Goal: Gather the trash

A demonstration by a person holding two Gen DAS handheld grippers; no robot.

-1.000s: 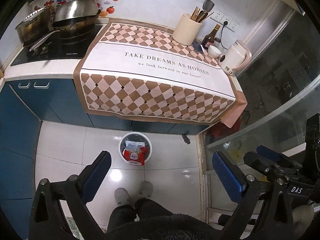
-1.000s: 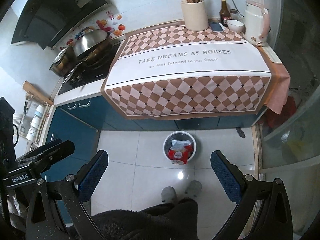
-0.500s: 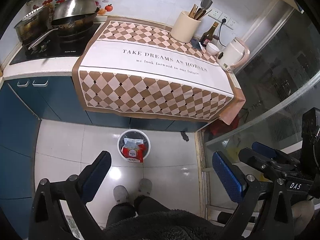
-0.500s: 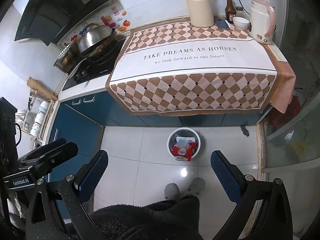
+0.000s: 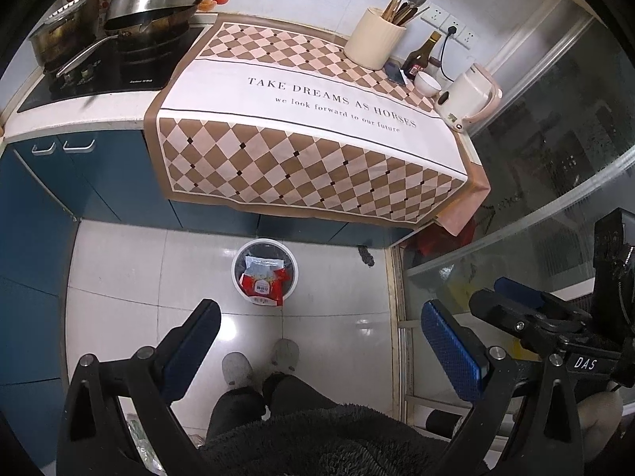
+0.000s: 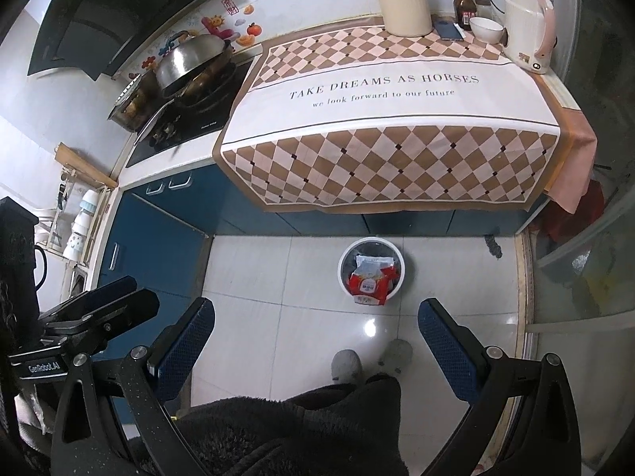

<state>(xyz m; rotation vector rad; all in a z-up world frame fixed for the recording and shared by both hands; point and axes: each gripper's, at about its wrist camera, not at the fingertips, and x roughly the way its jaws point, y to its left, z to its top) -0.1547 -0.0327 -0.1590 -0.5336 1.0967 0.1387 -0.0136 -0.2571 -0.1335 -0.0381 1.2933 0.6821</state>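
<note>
A white round trash bin [image 5: 239,258] [image 6: 342,261] stands on the tiled floor in front of the counter. Red and white snack wrappers [image 5: 262,282] [image 6: 369,281] fill it, and one hangs over the near rim. My left gripper [image 5: 320,317] is open, held high above the floor with nothing between its blue pads. My right gripper [image 6: 315,313] is open too, just as high and just as empty. Both look down on the bin from well above and short of it. Each gripper shows at the edge of the other's view.
A checked cloth [image 5: 317,119] covers the counter, which carries a utensil holder [image 5: 373,41], a bottle, a bowl and a kettle [image 5: 470,99]. Pans [image 5: 151,4] sit on the hob at left. A person's slippers [image 5: 258,361] stand below me. A glass partition [image 5: 555,158] closes the right side.
Both grippers have risen and drawn back a little, so the counter and the bin sit lower in view. Both stay open and empty.
</note>
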